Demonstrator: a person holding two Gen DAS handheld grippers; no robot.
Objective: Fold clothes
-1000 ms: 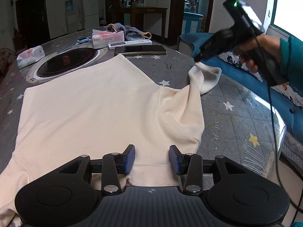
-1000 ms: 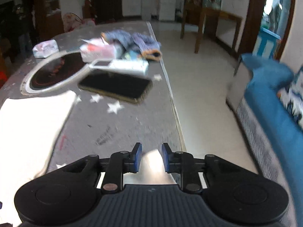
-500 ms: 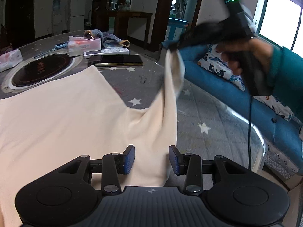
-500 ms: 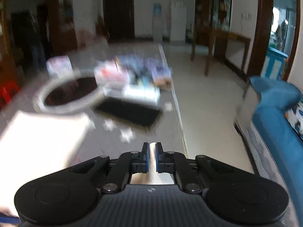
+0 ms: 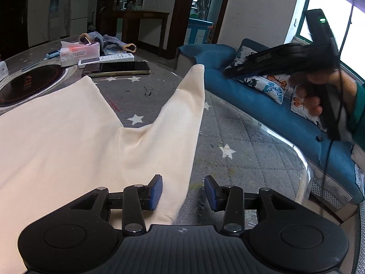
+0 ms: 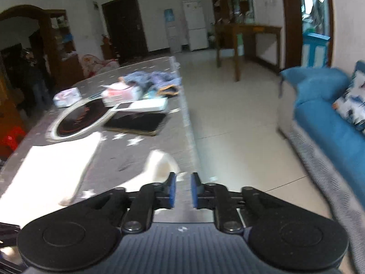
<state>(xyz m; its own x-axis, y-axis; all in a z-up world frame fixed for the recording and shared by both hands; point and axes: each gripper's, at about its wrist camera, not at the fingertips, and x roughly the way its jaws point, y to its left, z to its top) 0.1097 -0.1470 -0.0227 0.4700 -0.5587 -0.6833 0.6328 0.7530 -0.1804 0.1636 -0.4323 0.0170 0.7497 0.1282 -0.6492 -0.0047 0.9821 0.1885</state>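
Note:
A cream sweatshirt (image 5: 57,137) lies flat on the grey star-patterned table (image 5: 246,137). Its right sleeve (image 5: 184,114) lies stretched out straight, with the cuff pointing at the table's far edge. My left gripper (image 5: 183,193) is open and hovers over the garment's near edge by the sleeve seam. My right gripper (image 6: 183,190) is open and empty, lifted off the table; the sleeve cuff (image 6: 159,164) lies loose just beyond its fingers. The right gripper also shows in the left wrist view (image 5: 228,74), held up at the right over the sofa.
A black phone (image 5: 116,68), a white remote (image 5: 107,58), a tissue box (image 5: 78,52), a knitted item (image 5: 107,40) and a round inset cooktop (image 5: 27,82) sit at the table's far end. A blue sofa (image 5: 273,111) runs along the table's right edge.
My right gripper closed on the sleeve cuff, lifted and pulled it out straight, then opened and let it drop. The left gripper shifted right along the garment's edge and stayed open.

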